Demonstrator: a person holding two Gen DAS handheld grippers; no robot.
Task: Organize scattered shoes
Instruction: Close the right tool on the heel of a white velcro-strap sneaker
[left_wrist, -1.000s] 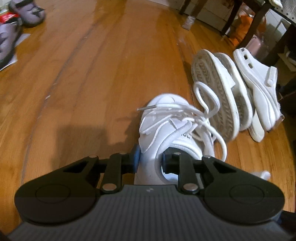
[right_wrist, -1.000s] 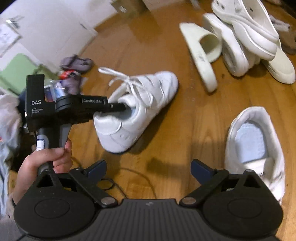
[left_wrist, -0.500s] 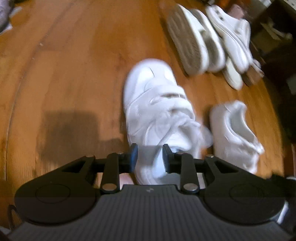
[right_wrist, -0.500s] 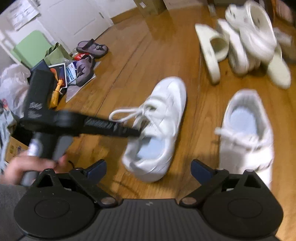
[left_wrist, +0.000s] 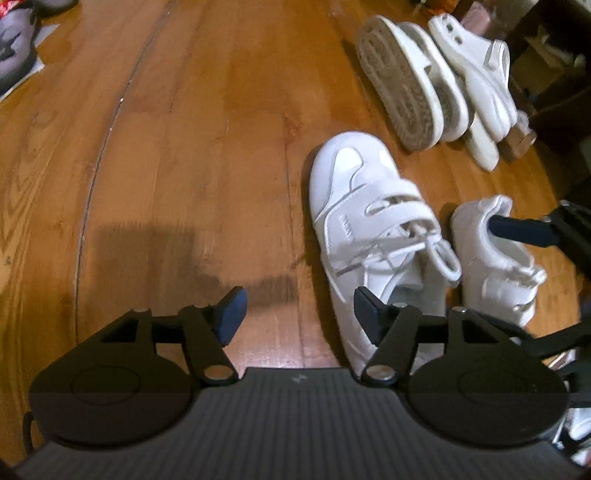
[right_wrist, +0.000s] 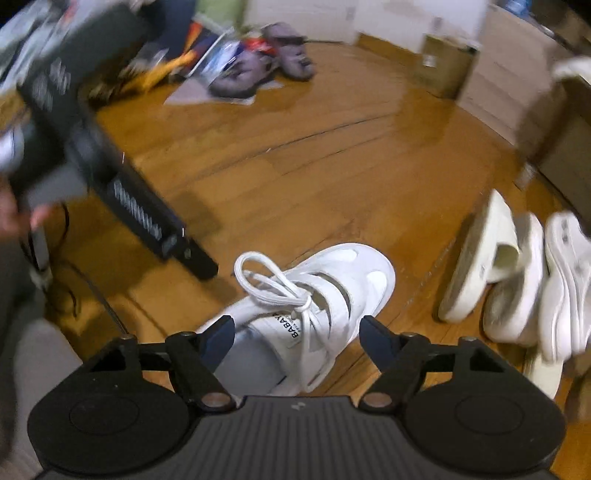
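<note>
On the wood floor (left_wrist: 184, 147), left gripper (left_wrist: 295, 306) spreads empty; right gripper (right_wrist: 295, 332) narrows around the sneaker (right_wrist: 332, 295), unclamped.

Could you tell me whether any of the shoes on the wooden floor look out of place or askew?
Yes. In the pile of white slip-on sandals, one sandal stands on its edge with its dirty ribbed sole facing outward, leaning against the others rather than lying flat. The white strapped sneaker sits upright, but its laces trail loose.

glossy orange-brown plank floor (left_wrist: 207, 155), white wall (right_wrist: 303, 18), cardboard box (right_wrist: 441, 64), dim warm light
</note>
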